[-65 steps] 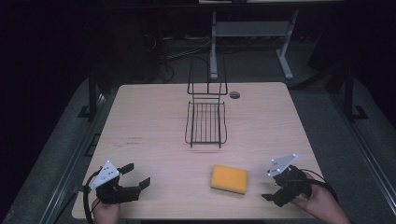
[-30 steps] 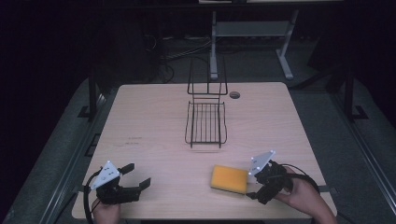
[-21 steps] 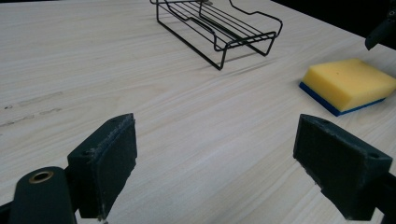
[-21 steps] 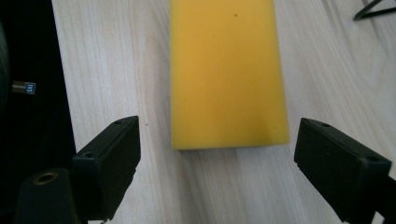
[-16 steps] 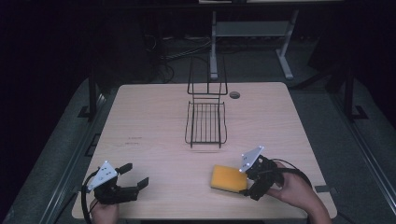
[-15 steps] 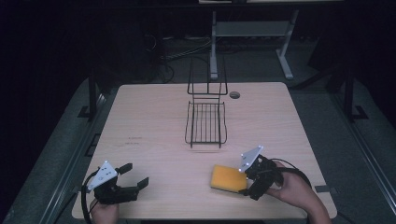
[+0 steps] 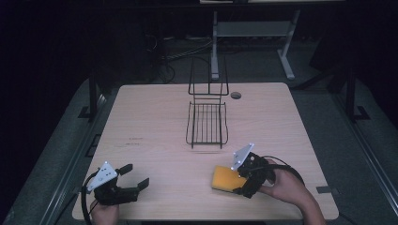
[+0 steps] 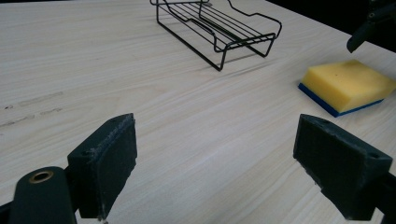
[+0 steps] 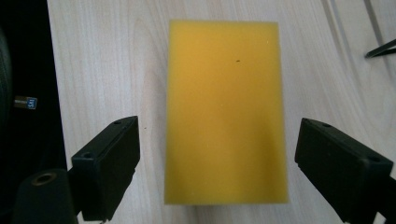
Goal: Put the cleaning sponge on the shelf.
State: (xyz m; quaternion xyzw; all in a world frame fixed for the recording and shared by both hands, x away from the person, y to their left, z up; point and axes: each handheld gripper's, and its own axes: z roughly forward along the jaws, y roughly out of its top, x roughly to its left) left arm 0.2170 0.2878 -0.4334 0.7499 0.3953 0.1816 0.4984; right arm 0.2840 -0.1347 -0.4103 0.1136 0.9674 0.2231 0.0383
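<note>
A yellow sponge (image 7: 225, 179) with a blue underside lies flat near the table's front edge, right of centre. My right gripper (image 7: 240, 180) hovers at the sponge's right end, open, its jaws wide on either side of the sponge (image 9: 225, 109) without touching it. My left gripper (image 7: 135, 178) rests at the front left corner of the table, open, with nothing between its jaws; the sponge (image 8: 346, 85) lies far off to its right. A black wire rack (image 7: 207, 123) lies in the middle of the table.
The rack (image 8: 218, 29) has an upright wire back at its far end. A small round hole (image 7: 235, 95) sits in the tabletop behind it. The pale wooden table (image 7: 150, 126) ends in dark floor on all sides; a metal stand (image 7: 248, 28) stands beyond.
My right gripper has moved left from the front right corner to the sponge and now straddles its end. The left gripper has stayed in place.
</note>
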